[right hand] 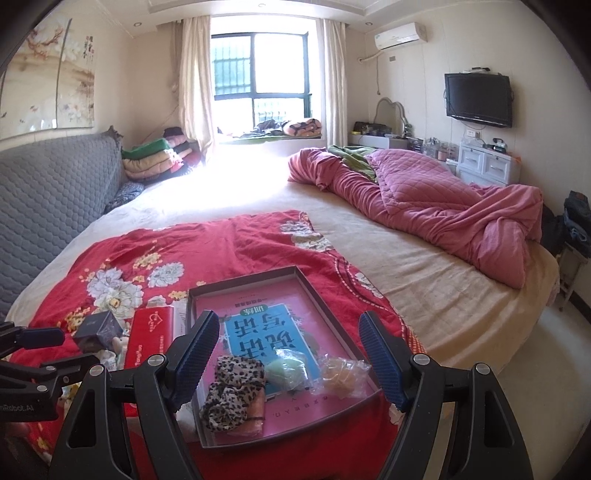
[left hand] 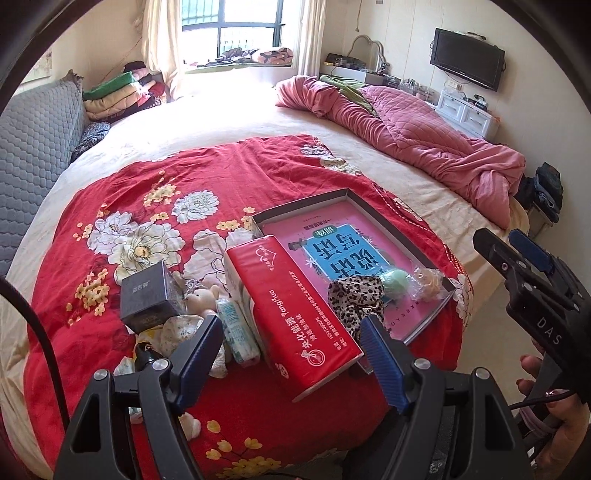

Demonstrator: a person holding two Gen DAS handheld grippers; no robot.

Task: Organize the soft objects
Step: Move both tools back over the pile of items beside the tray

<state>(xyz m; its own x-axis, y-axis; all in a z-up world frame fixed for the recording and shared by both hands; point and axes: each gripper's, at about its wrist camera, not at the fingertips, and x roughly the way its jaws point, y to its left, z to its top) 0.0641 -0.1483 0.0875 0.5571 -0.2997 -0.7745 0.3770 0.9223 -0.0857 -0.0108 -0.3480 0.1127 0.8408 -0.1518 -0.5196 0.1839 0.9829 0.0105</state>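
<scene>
Bedroom daylight pours from a barred window (right hand: 258, 74) at twelve o'clock onto a wide bed (right hand: 424, 266) with a cream sheet. At nine o'clock runs a grey quilted headboard (right hand: 48, 192), with folded blankets (right hand: 155, 155) stacked at its far end. A red floral cloth (left hand: 177, 206) covers the near part of the bed and carries the clutter.

From the left wrist view, going left to right: a dark grey box (left hand: 147, 295) sits at eight o'clock, a small plush toy (left hand: 201, 299) just beside it, then a pale tube-shaped pack (left hand: 236, 328), then a long red tissue pack (left hand: 295, 314) lying partly over the near left edge of a shallow tray (left hand: 306, 201). In the tray's near end lie the soft things: a leopard-print scrunchie (left hand: 354, 295), a green sponge ball (left hand: 397, 280) and a clear-wrapped beige puff (left hand: 430, 282), all close together on a pink and blue book cover.

Only the left view shows the toy and tube clearly; the right view hides them behind the other tool. Only the right view shows the air conditioner (right hand: 400, 35) and the wall painting (right hand: 48, 74).

At three o'clock a pink quilt (right hand: 443, 206) lies bunched, with a wall television (right hand: 478, 99) beyond it.

Left gripper (left hand: 291, 350) fingers stand apart above the tissue pack, holding nothing. Right gripper (right hand: 288, 358) fingers stand apart over the tray, also empty.
</scene>
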